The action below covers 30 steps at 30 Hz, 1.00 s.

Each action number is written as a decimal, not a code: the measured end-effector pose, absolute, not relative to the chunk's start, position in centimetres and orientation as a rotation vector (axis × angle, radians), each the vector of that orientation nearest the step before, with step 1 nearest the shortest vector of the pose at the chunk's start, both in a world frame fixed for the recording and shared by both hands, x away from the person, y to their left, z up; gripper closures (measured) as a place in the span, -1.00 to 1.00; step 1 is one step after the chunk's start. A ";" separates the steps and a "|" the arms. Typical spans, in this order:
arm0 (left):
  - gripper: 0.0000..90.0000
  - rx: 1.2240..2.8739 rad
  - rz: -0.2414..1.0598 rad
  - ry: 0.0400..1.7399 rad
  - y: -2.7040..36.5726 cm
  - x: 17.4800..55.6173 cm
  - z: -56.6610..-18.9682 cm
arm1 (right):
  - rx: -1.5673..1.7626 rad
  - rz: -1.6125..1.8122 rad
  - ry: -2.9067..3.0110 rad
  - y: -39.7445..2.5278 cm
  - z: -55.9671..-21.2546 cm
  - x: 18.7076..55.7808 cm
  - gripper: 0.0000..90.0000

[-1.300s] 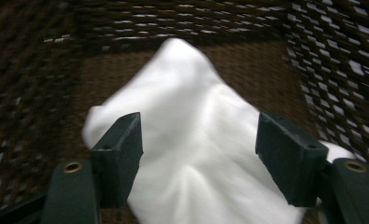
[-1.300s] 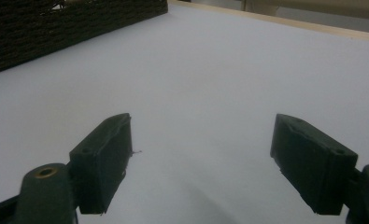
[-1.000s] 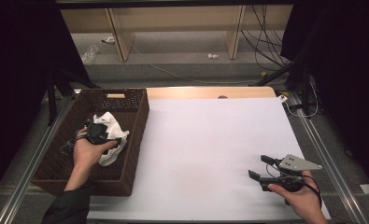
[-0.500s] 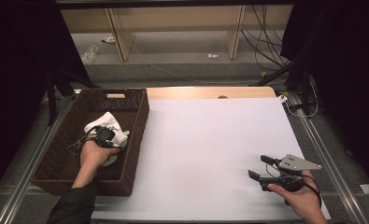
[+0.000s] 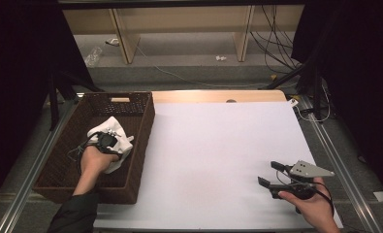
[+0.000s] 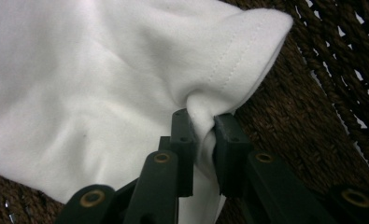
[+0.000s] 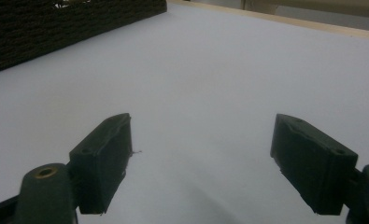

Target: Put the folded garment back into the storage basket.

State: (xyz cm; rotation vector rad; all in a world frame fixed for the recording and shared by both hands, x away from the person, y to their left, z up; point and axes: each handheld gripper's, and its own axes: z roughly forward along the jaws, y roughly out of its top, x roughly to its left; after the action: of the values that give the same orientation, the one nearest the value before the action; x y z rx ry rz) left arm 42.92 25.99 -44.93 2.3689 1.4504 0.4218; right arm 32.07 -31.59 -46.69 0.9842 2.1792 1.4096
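From the high view I see a white tabletop (image 5: 218,155) with a pale wooden strip along its far edge, metal rails down both sides, and beyond it a grey floor with wooden shelf legs and loose cables under dark curtains. A dark wicker basket (image 5: 135,145) sits at the tabletop's left edge, and the white cloth (image 5: 112,132) lies inside it, toward its right wall. My left gripper (image 5: 105,141) is down in the basket on the cloth; the left gripper view gives me what the high view cannot: the fingers (image 6: 184,140) are closed on a pinched fold of the cloth (image 6: 102,79) beside a stitched hem, with the woven basket floor (image 6: 294,135) underneath. My right gripper (image 5: 271,174) rests near the near right corner, and in the right gripper view its fingers (image 7: 102,158) stand wide apart over bare tabletop (image 7: 210,84), with the basket wall (image 7: 56,23) far off.
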 end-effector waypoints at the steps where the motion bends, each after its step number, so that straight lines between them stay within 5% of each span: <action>1: 0.78 2.376 0.420 1.445 26.0 42.9 -44.9 | 0.984 1.409 2.179 -31.6 -46.7 32.1 -0.52; 30: 0.80 2.553 0.410 1.342 28.7 41.3 -44.5 | 1.001 1.406 2.178 -31.6 -46.8 32.2 -0.53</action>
State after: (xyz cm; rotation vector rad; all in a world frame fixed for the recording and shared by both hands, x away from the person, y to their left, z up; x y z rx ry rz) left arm 41.33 28.68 -44.54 2.5527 1.3416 0.4097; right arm 32.23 -31.64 -46.77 1.0006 2.1780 1.4064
